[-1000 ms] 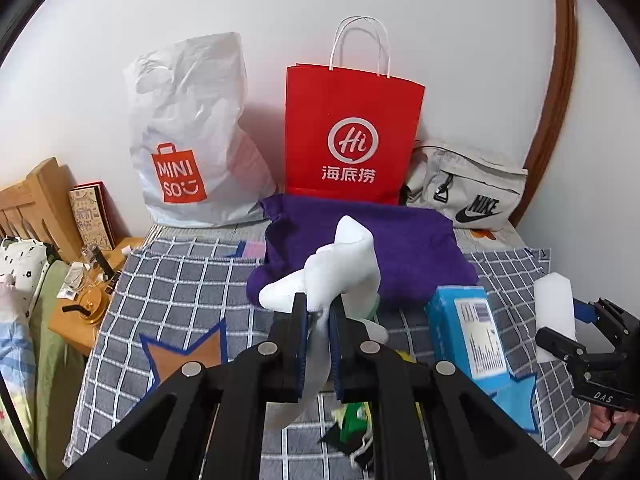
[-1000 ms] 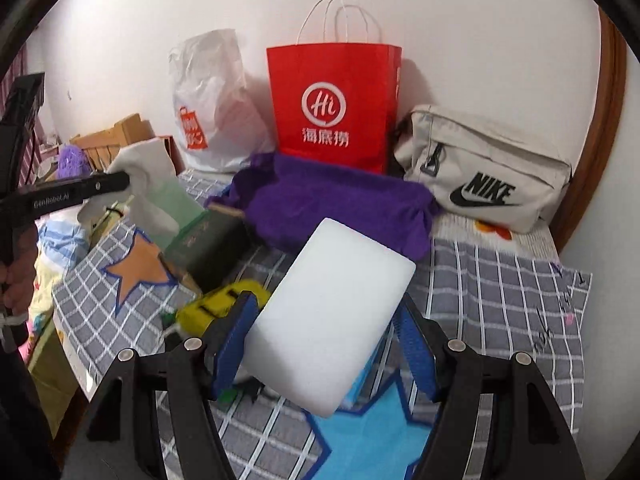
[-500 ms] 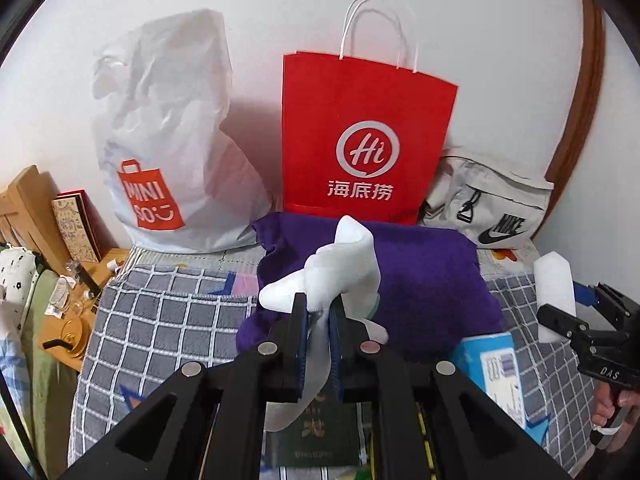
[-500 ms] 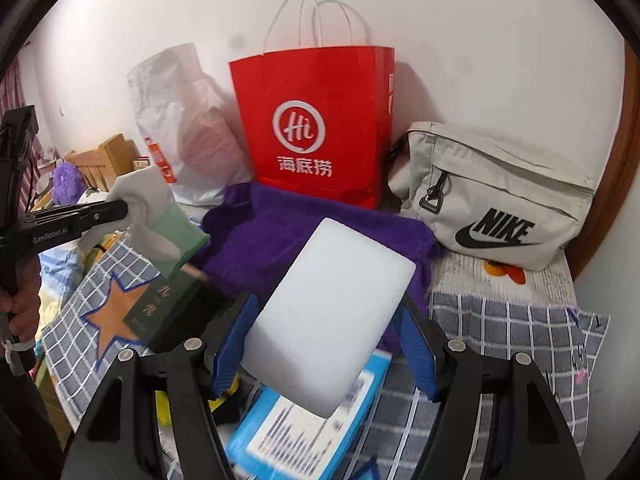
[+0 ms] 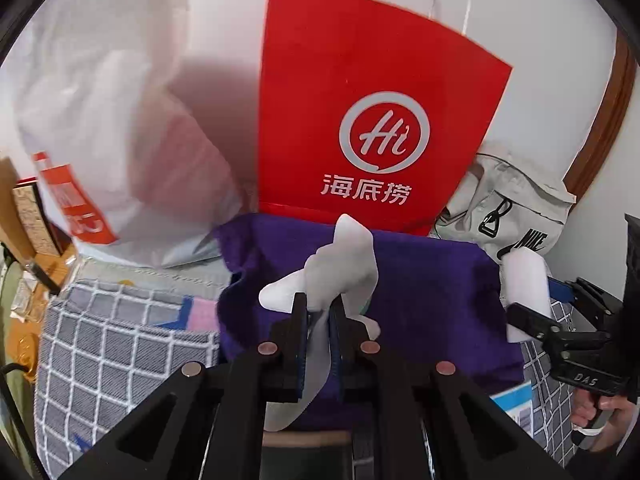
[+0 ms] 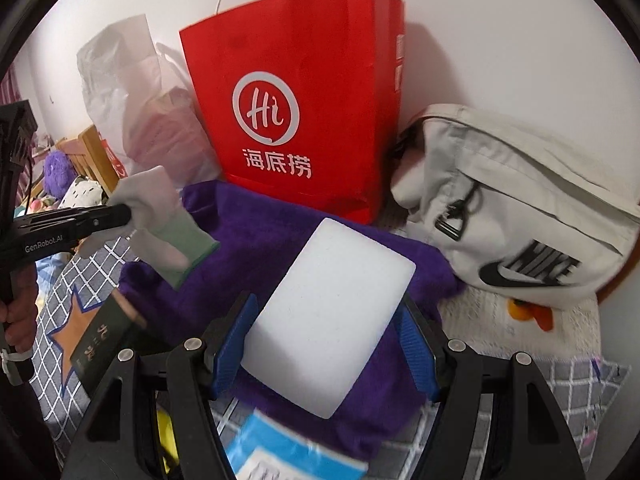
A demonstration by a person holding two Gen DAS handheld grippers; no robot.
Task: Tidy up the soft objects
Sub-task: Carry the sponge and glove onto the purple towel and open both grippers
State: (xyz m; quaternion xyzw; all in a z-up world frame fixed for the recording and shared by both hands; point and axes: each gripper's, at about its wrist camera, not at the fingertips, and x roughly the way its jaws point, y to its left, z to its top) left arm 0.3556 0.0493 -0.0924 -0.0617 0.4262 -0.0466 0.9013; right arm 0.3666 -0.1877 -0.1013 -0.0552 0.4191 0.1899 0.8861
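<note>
My left gripper (image 5: pixel 319 306) is shut on a white sock (image 5: pixel 344 264) with a pale green cuff, held above a purple towel (image 5: pixel 432 292). The right wrist view shows the same sock (image 6: pixel 160 224) at the left, pinched by the left gripper (image 6: pixel 120 216). A white sponge block (image 6: pixel 328 316) sits between the blue pads of my right gripper (image 6: pixel 326 340), which is shut on it, also over the purple towel (image 6: pixel 260 248). In the left wrist view the sponge (image 5: pixel 524 284) and right gripper (image 5: pixel 560 320) appear at the right.
A red paper bag (image 5: pixel 368 120) stands against the wall behind the towel, a white plastic bag (image 5: pixel 108 120) to its left, a beige Nike pouch (image 6: pixel 520 216) to its right. On the checked cover (image 5: pixel 112 352) lie a dark green box (image 6: pixel 108 344) and a blue packet (image 6: pixel 288 452).
Both grippers have moved forward toward the wall and lower, so the bags and purple towel loom larger. Sock and sponge stay gripped as before.
</note>
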